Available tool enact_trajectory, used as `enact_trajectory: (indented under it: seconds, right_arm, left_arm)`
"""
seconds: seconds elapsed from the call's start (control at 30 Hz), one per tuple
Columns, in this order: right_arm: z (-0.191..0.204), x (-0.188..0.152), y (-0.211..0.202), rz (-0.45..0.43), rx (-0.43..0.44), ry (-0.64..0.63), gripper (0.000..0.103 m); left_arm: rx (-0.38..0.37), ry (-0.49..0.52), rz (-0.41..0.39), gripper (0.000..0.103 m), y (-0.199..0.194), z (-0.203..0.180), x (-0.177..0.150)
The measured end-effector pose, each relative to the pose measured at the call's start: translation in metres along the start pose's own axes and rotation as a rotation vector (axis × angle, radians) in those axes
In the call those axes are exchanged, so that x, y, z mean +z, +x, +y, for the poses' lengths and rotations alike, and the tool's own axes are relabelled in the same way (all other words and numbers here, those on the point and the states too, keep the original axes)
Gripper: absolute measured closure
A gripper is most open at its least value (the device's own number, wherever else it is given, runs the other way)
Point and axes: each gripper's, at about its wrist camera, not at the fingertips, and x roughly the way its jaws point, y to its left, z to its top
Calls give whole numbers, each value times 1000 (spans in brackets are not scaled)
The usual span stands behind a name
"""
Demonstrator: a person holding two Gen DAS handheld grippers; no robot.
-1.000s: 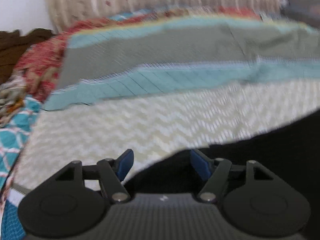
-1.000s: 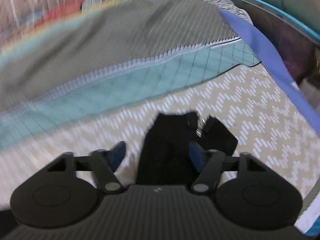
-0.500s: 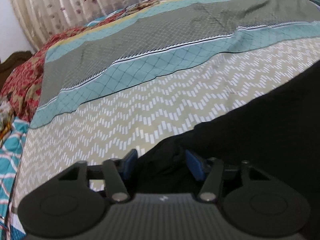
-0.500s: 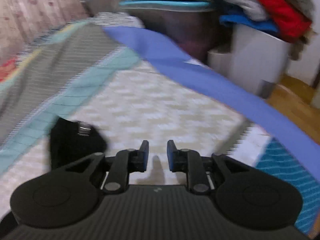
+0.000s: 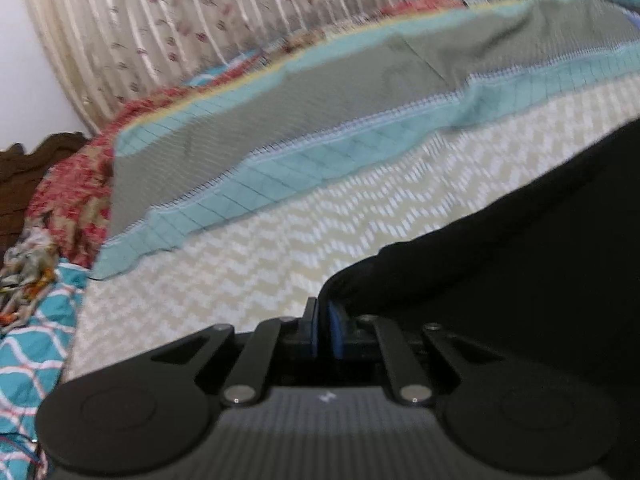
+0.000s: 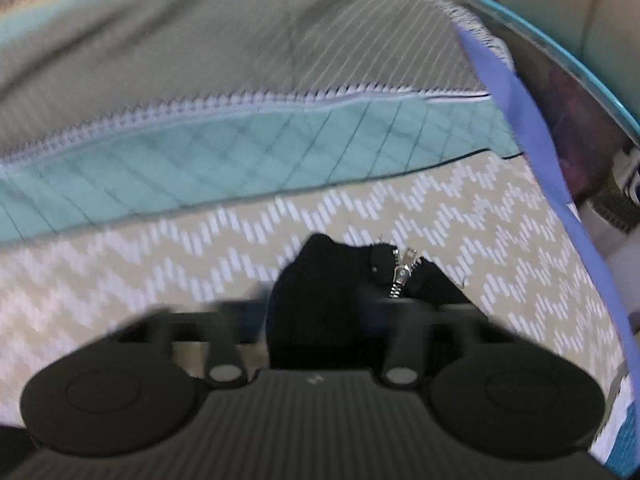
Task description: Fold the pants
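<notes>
Two tongs in use over a bed [image 5: 360,216] with a patterned cover: chevron band nearest, teal band, then grey.

Left tongs [image 5: 324,330]: blue pads brought together, only a sliver between them. They have just been closing, and black cloth of the pants [image 5: 520,272] runs into that gap at its edge, so the pads are pinched on the fabric. From there the pants spread away to the right as a broad dark mass lying on the chevron band.

Right tongs [image 6: 316,316]: picture heavily smeared. The jaws have just been closing, with a narrow upright fold of the pants [image 6: 320,280] between the fingers; they appear clamped on it, though the blur hides the pads. A metal zipper [image 6: 402,274] shows just right of that fold, partly undone.

Curtain [image 5: 240,20] hangs behind the bed. Blue bed edging [image 6: 532,132] runs down the right side.
</notes>
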Motion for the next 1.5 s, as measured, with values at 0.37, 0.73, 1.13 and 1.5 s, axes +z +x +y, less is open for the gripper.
enact_trajectory:
  seconds: [0.37, 0.73, 1.13, 1.5]
  right_arm:
    - [-222, -83, -145, -320, 524, 700, 93]
    - [-312, -296, -176, -154, 550, 1017, 85]
    - [-324, -315, -217, -257, 455, 1016, 63]
    - [-13, -263, -295, -128, 954, -258, 55]
  left_arm:
    - [25, -209, -200, 97, -124, 28, -25]
    - [-133, -121, -38, 96, -193, -20, -136]
    - [-173, -575, 86, 76, -222, 59, -173]
    - [-319, -1023, 133, 22, -165, 90, -169]
